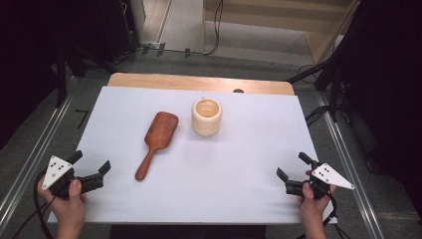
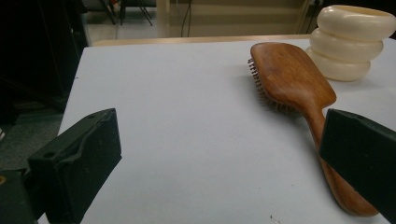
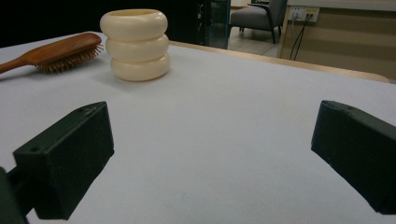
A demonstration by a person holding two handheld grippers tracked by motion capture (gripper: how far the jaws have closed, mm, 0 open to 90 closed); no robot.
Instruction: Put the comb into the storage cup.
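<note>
The wooden hairbrush (image 1: 156, 142) lies bristles-down on the white-covered bench (image 1: 239, 169), left of centre, its paddle head toward the far side and its handle running back toward the person's left; just beside the head, apart from it, stands the cream ribbed cup (image 1: 206, 116), a holder that looks like three stacked rings with an open top. The left hand-held gripper (image 1: 89, 174) rests near the front left corner with its jaws spread wide and nothing between them, and the left gripper view has the brush handle running down behind one of its jaws, so it is the nearer tool for the pick. The right hand-held gripper (image 1: 293, 179) sits near the front right edge, likewise wide open and empty, well apart from both things. The brush should handle as a stiff, fairly light piece: solid wood that will not flex under a pinch, though its polished finish looks smooth enough to slide if gripped loosely. The best hold is probably across the narrow handle close to where it widens into the head (nearer the balance point, so the heavy end will not droop), with the jaws closing on the handle's two sides. The bristles are springy and give a poor seat, so I would avoid them. The cup looks rigid and possibly breakable, and light enough to tip if the brush knocks its rim.
</note>
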